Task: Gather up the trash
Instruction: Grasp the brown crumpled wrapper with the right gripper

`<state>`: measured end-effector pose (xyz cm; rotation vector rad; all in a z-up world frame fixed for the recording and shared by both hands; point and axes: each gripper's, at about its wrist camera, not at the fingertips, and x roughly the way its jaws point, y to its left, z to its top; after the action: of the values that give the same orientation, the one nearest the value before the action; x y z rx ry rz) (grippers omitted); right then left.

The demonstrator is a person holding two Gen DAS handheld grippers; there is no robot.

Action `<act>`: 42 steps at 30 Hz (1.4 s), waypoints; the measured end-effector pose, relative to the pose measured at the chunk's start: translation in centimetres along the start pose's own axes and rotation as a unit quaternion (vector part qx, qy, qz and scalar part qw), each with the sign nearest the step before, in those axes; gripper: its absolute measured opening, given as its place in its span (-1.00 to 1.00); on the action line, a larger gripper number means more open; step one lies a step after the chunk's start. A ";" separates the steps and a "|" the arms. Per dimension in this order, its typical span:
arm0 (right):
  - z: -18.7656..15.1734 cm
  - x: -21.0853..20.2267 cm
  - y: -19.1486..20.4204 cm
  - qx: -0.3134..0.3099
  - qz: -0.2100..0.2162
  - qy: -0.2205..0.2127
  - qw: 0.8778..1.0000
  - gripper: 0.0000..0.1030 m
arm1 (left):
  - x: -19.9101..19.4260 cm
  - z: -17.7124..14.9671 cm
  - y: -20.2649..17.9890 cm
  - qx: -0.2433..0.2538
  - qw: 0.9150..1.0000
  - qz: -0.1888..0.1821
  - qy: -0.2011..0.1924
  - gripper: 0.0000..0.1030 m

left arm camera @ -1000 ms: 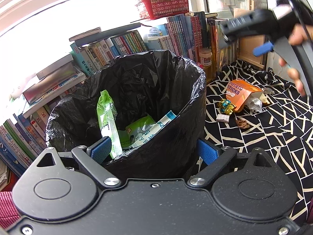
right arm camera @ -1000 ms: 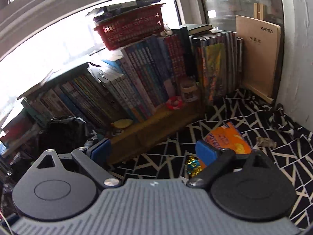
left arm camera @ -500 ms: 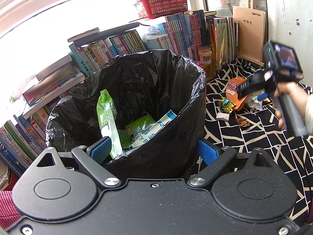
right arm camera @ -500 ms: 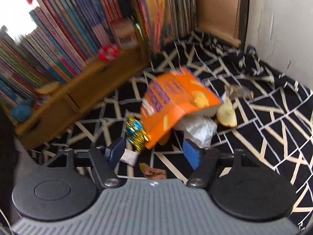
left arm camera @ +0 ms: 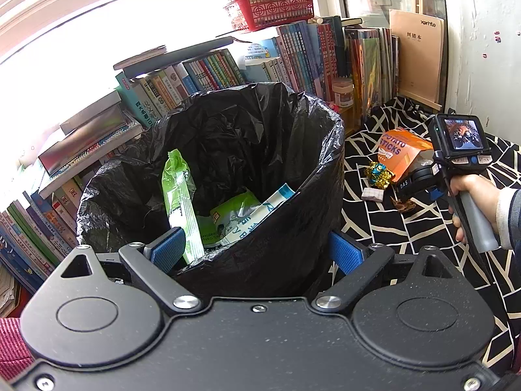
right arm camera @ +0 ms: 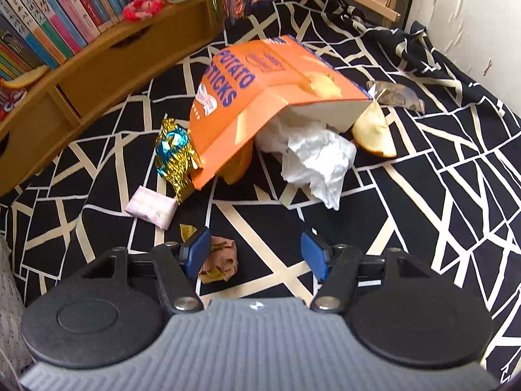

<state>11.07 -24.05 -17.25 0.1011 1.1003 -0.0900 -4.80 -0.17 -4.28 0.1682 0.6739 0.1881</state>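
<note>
Trash lay scattered over a black cloth with cream lines (right arm camera: 423,195) that covered the bench in front of a row of books (left arm camera: 293,52). An orange potato-sticks box (right arm camera: 270,97) sat tipped and open near the middle of the cloth, with crumpled white paper (right arm camera: 316,159) spilling from its mouth and a pale fruit wedge (right arm camera: 374,133) just beside its open end. A gold and blue foil wrapper (right arm camera: 174,153) touched the box's lower corner, a small pink packet (right arm camera: 151,207) lay just below it, and a torn silver scrap (right arm camera: 394,96) sat toward the wall side. The right claw (right arm camera: 255,254) pointed steeply down over the cloth, its blue pads apart and pressing on nothing; a small brown crumpled scrap (right arm camera: 221,259) lay between them, close against the left pad. From the other side, a hand (left arm camera: 472,195) could be seen gripping that tool's handle low over the litter. The left claw (left arm camera: 257,251) hung at the near rim of a bin lined with a black bag (left arm camera: 260,137), its jaws spread wide, one pad inside the rim and one outside, and I could not tell whether they pressed on the liner. Inside the bag stood a green wrapper (left arm camera: 180,198) and some flattened green and white packets (left arm camera: 241,218). A red basket (left arm camera: 270,6) rested on top of the books.
</note>
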 end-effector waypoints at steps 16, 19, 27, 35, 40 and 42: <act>0.5 0.1 -0.6 0.041 0.037 0.024 0.998 0.16 | 0.1 0.0 0.1 0.000 1.000 0.001 -0.001 0.81; 0.6 0.0 -0.4 0.046 0.057 0.029 0.997 0.17 | 0.1 0.1 0.1 0.001 1.000 0.001 -0.001 0.81; 0.2 0.3 1.3 0.019 0.072 0.048 0.996 0.21 | 0.1 0.1 0.2 0.001 1.000 0.001 -0.001 0.81; 0.2 -0.2 2.3 -0.023 0.045 0.025 0.998 0.21 | 0.1 0.1 0.1 0.001 1.000 0.001 -0.001 0.81; 0.0 0.3 3.0 -0.045 0.047 0.031 0.997 0.06 | 0.0 0.0 0.0 0.001 1.000 0.000 -0.002 0.81; 0.0 0.1 3.1 -0.049 0.046 0.033 0.997 -0.28 | -0.1 0.0 0.1 0.001 1.000 0.001 -0.002 0.81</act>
<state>11.48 -20.94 -17.26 0.0673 1.1634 0.0505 -4.87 -0.14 -4.26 0.1705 0.6694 0.1891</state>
